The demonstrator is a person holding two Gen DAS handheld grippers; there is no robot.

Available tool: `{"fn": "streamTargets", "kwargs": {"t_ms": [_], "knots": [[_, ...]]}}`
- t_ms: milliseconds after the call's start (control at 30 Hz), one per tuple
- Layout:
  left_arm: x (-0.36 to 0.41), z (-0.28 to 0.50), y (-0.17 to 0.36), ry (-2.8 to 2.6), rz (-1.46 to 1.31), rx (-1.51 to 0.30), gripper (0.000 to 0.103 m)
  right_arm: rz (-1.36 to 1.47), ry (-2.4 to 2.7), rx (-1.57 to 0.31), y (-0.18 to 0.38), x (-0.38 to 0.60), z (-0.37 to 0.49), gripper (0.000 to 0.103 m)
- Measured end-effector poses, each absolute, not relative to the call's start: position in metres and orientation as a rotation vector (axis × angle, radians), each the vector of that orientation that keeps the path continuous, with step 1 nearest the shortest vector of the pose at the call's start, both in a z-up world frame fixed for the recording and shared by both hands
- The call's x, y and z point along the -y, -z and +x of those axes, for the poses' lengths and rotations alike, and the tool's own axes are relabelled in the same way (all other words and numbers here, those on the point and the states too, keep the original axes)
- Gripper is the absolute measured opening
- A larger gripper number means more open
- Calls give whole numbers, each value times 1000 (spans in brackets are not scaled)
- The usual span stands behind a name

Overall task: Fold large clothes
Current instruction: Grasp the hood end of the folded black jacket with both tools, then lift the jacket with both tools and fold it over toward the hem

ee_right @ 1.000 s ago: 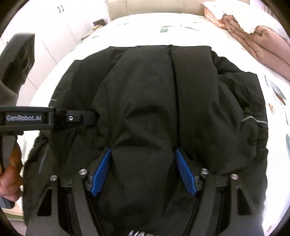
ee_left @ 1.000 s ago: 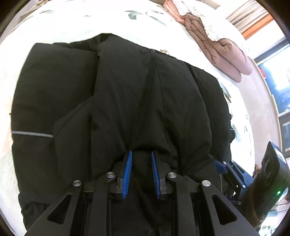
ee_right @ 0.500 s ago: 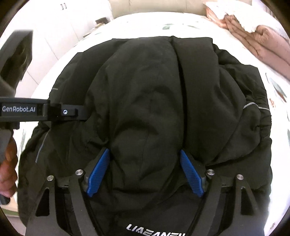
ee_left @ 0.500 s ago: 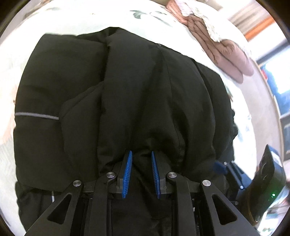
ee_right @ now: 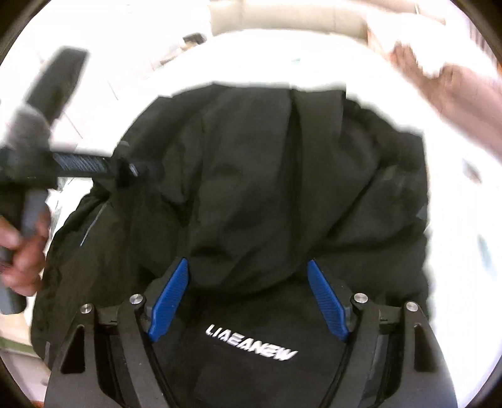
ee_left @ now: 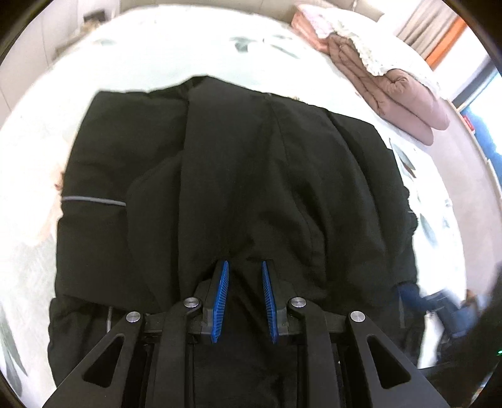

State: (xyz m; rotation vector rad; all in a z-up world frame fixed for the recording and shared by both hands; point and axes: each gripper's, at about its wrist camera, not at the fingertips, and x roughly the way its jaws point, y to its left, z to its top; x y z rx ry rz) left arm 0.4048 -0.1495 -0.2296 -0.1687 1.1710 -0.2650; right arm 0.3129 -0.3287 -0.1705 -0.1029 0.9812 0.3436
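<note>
A large black padded jacket (ee_left: 238, 175) lies on a white bed, its sides folded in over the middle. It also fills the right wrist view (ee_right: 266, 194), where white lettering (ee_right: 251, 342) shows on the part nearest me. My left gripper (ee_left: 244, 266) is narrowed on a fold of the jacket's near edge, fabric between the blue pads. My right gripper (ee_right: 248, 266) is wide open with a bulge of jacket fabric between its fingers. The left gripper also shows in the right wrist view (ee_right: 94, 164), held by a hand at the jacket's left edge.
The white leaf-print bedsheet (ee_left: 157, 56) surrounds the jacket. A folded pink-brown quilt (ee_left: 392, 84) with a white blanket lies at the far right of the bed. A headboard (ee_right: 282, 18) stands at the far end. The right wrist view is blurred.
Both grippers have pulled back toward the near edge, so more of the jacket's near part and its lettering shows. The left stays gripped on the fold; the right stays open.
</note>
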Motion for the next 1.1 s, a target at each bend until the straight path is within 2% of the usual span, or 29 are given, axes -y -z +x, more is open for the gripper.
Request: {"fn": "streamTargets", "kwargs": {"t_ms": [100,200,333,467,700,933,1100], "knots": [[146,397,234,241,-199,-1142,22,5,-339,-948,161,329,345,80],[132,391,232,248,-268,-1127,22,84,-334,-982,180,317,387,80],[111,384,228,280,-306,-1124,22,23,-278,-1025,223,307,406,79],[84,363,212,285,-287,-1108,22,-68,-251,-1008,217,299,392,80],[0,300,200,170,-259,-1185,23,141,-262,-1107,195,355,321,82],[-78,227,235,54,-346,-1359,23,106,-2,-1214,192,429,231,83],[-101,200,256,89,-482,-1390,23,152,158,-1294,201,476,190,83]]}}
